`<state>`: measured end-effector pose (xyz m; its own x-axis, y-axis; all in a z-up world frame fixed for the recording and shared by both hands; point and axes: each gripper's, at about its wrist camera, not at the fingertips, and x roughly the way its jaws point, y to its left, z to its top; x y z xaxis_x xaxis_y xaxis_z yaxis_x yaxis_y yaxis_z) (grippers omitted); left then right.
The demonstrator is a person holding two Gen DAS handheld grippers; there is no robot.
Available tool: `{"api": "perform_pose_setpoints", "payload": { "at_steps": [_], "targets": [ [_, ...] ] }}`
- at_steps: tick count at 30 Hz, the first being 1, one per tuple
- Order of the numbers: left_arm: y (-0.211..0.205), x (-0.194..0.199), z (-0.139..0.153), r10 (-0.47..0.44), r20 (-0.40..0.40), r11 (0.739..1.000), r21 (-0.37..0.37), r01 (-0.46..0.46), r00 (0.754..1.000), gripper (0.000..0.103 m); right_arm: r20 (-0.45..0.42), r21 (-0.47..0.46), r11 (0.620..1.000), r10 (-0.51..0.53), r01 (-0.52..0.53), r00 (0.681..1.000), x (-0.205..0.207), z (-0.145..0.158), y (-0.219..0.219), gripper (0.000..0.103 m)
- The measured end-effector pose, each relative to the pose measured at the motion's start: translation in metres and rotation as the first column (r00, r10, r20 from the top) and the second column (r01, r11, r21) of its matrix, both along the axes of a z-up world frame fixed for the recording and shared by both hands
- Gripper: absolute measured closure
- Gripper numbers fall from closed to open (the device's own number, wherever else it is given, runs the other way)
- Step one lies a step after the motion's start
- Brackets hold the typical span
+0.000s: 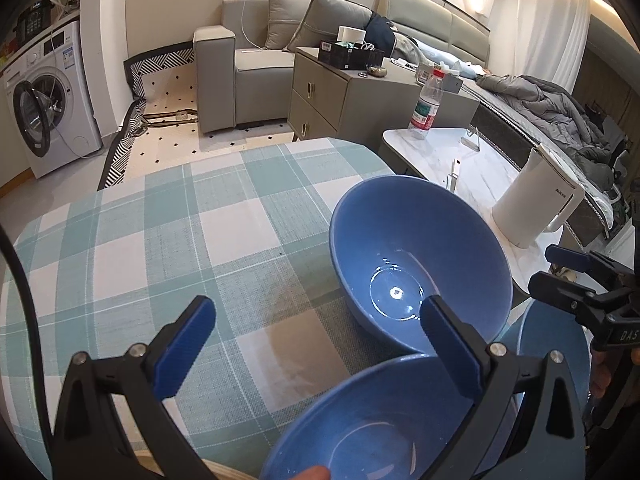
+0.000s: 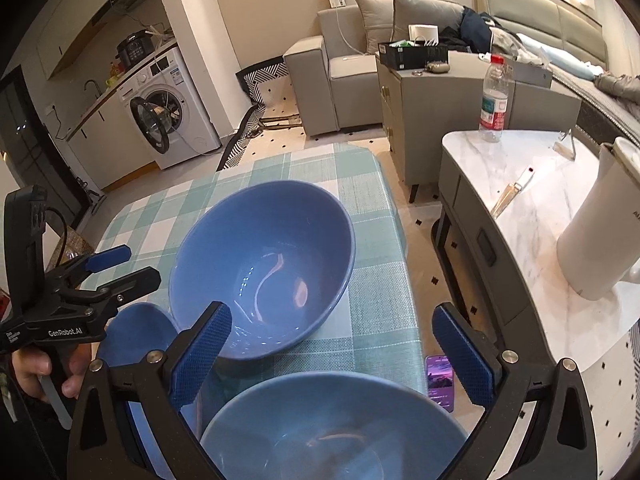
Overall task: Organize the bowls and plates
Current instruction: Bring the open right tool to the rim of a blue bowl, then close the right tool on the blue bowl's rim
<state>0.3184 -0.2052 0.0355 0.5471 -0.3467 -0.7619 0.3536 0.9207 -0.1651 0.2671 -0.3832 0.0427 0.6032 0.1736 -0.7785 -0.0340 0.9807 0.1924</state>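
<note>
Two blue bowls stand on the checked tablecloth (image 1: 160, 240). The far bowl (image 1: 420, 260) (image 2: 264, 268) sits near the table's right edge. The near bowl (image 1: 372, 420) (image 2: 332, 428) lies just under both cameras. A blue plate (image 1: 556, 344) (image 2: 136, 336) lies flat beside the bowls. My left gripper (image 1: 316, 348) is open above the near bowl, its right finger over the far bowl's rim; it also shows in the right wrist view (image 2: 120, 266). My right gripper (image 2: 332, 356) is open above the near bowl, holding nothing; it also shows in the left wrist view (image 1: 560, 268).
A marble side table (image 2: 520, 216) at the right carries a white kettle (image 2: 600, 232), a water bottle (image 2: 494, 100) and a knife (image 2: 514, 192). A phone (image 2: 440, 380) lies on the floor in the gap between the tables. A cabinet, sofa and washing machine stand beyond.
</note>
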Motion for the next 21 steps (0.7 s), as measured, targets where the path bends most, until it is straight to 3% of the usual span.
{"api": "perform_pose_setpoints", "payload": {
  "at_steps": [6,9,11,13,16,21],
  "targets": [
    [-0.009,0.006,-0.004,-0.022,-0.022,1.0,0.014,0.022,1.0,0.003,-0.028,-0.009,1.0,0.023,-0.023,0.999,0.01,-0.011,0.002,0.001],
    [-0.012,0.011,-0.006,-0.038,-0.043,0.999,-0.003,0.038,0.998,0.009,-0.037,-0.014,0.999,0.03,-0.031,0.999,0.013,-0.015,0.004,0.004],
    [-0.014,0.013,-0.008,-0.042,-0.055,0.999,-0.005,0.042,0.998,0.013,-0.05,-0.01,0.999,0.03,-0.031,0.998,0.017,-0.018,0.005,0.018],
    [-0.017,0.015,-0.009,-0.046,-0.061,0.999,-0.002,0.046,0.997,0.019,-0.063,-0.008,1.0,0.027,-0.027,0.998,0.02,-0.021,0.005,0.026],
    [-0.021,0.016,-0.011,-0.057,-0.065,0.998,0.005,0.058,0.996,0.027,-0.077,0.015,0.999,0.037,-0.036,0.996,0.025,-0.025,0.004,0.029],
    [-0.027,0.017,-0.014,-0.085,-0.073,0.996,0.026,0.087,0.994,0.043,-0.108,0.022,0.999,0.041,-0.038,0.993,0.032,-0.034,0.006,0.043]
  ]
}}
